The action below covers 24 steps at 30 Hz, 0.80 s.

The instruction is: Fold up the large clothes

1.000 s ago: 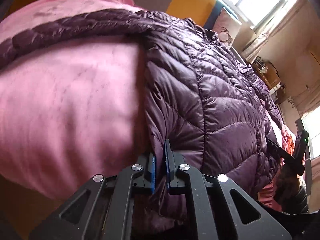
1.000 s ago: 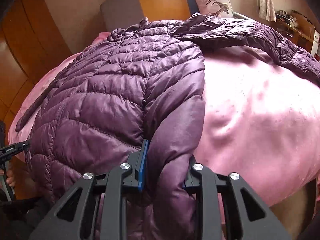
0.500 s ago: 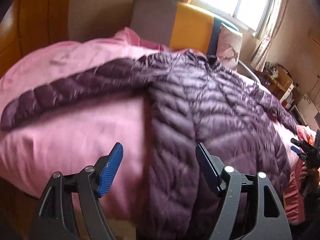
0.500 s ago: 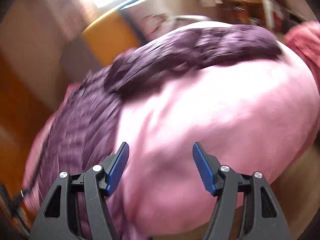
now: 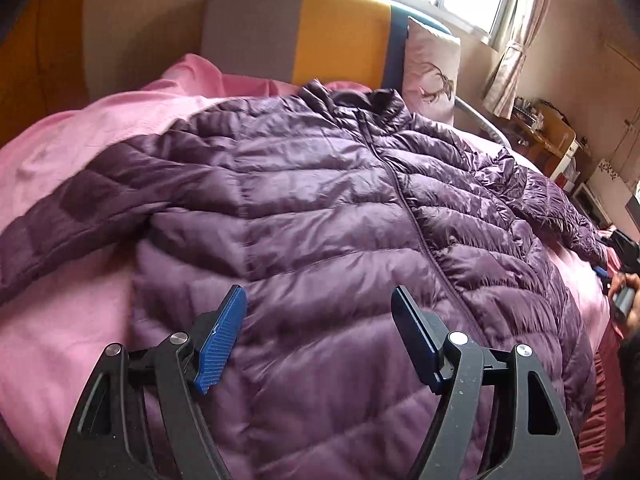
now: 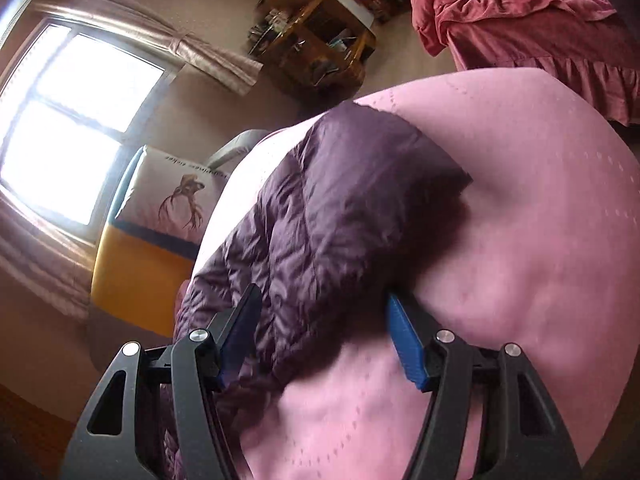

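A purple quilted down jacket (image 5: 320,208) lies spread front up, zipped, on the pink bed cover (image 5: 60,152), with both sleeves out to the sides. My left gripper (image 5: 318,320) hovers open over the jacket's lower front with nothing between its blue pads. In the right wrist view the jacket's sleeve (image 6: 352,208) runs away from me across the pink cover (image 6: 520,240). My right gripper (image 6: 324,328) straddles that sleeve near its cuff; its jaws are closing and the pads stand at the sleeve's sides without squeezing it. A hand (image 5: 626,284) shows at the left wrist view's right edge.
A grey and yellow headboard (image 5: 340,32) and a deer-print pillow (image 5: 432,68) stand at the bed's far end. A red ruffled blanket (image 6: 540,20) hangs beyond the bed's side. A cluttered wooden shelf (image 6: 316,28) stands by the wall near the window (image 6: 80,120).
Both grippers let go of the jacket's edges and opened. The left one drew back over the jacket's front. The right one swung sideways, rolled, and now sits around the sleeve.
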Motion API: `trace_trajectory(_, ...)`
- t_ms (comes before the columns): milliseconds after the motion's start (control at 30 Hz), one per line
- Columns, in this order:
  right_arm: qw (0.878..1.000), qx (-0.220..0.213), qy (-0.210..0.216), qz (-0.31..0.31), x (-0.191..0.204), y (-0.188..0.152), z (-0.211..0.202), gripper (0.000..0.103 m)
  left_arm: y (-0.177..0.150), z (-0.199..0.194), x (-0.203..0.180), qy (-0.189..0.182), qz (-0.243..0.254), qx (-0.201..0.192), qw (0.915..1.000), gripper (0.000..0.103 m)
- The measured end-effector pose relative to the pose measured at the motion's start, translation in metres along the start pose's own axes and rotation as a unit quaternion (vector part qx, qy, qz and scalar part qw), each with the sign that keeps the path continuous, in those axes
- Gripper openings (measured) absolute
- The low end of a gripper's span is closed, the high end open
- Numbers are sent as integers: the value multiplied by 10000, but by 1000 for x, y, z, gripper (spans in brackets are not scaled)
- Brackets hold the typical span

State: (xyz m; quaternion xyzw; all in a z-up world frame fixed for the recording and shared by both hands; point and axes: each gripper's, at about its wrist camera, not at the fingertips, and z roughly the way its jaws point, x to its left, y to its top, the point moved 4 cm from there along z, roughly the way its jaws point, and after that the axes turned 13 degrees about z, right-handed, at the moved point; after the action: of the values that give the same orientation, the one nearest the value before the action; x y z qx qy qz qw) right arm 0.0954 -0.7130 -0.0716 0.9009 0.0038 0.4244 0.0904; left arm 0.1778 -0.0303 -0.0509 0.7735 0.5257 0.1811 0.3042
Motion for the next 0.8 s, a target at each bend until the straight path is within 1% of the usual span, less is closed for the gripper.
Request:
trace_trajectory(67,9994,26,-286,-167,10,12,11,33,1,11,-2,90,86,77,9999,73)
trace_trajectory(100,9986,31,-393,-348,17,15,11,10,1,15,-2,116,107,117,9998,73)
trace_trajectory(167,9944,-209,-410,-956,36,15,-9,6,-4,28,-1,102,72,287,9995,75)
trace_trajectory(233,9871,-536,-286,-1483,47,12,-43,5,-7,34,0,56,-5,287,9996,78)
trace_trajectory(267,9829,-671,-368,-1675,45,10,-58,5,-8,36,-1,88,1,277,9996,79)
trace_trajectory(300,9780,-781,-554,-1852,40,7,-67,5,-9,37,-4,178,66,287,9994,79)
trace_trajectory(333,9714,-848,-861,-2043,28,4,-70,5,-9,39,-5,230,105,293,9993,80)
trace_trajectory(367,9665,-807,-1130,-2159,15,2,-65,5,-10,39,-6,255,123,296,9992,80)
trace_trajectory(400,9650,-685,-1351,-2141,0,0,-57,5,-10,40,-6,255,126,294,9992,80)
trace_trajectory(433,9675,-527,-1477,-1983,-18,-1,-48,5,-10,41,-7,251,140,296,9992,81)
trace_trajectory(467,9699,-419,-1514,-1858,-30,-2,-41,5,-10,41,-7,253,163,304,9991,81)
trace_trajectory(500,9707,-407,-1529,-1810,-35,-4,-37,6,-11,40,-5,253,174,313,9990,81)
trace_trajectory(567,9701,-482,-1562,-1796,-37,-8,-38,9,-11,38,-1,208,183,359,9990,81)
trace_trajectory(600,9710,-475,-1554,-1755,-36,-7,-40,15,-10,36,0,166,178,383,9990,81)
trace_trajectory(667,9718,-502,-1594,-1665,-38,-3,-51,40,-5,29,5,-13,165,385,9991,81)
trace_trajectory(700,9711,-607,-1616,-1647,-37,-2,-60,56,-3,24,8,-69,157,321,9993,81)
trace_trajectory(733,9684,-793,-1661,-1680,-34,-2,-71,57,2,15,13,-29,154,162,9997,81)
trace_trajectory(800,9587,-1152,-1812,-1867,-23,-6,-90,59,9,3,23,144,205,-82,9997,81)
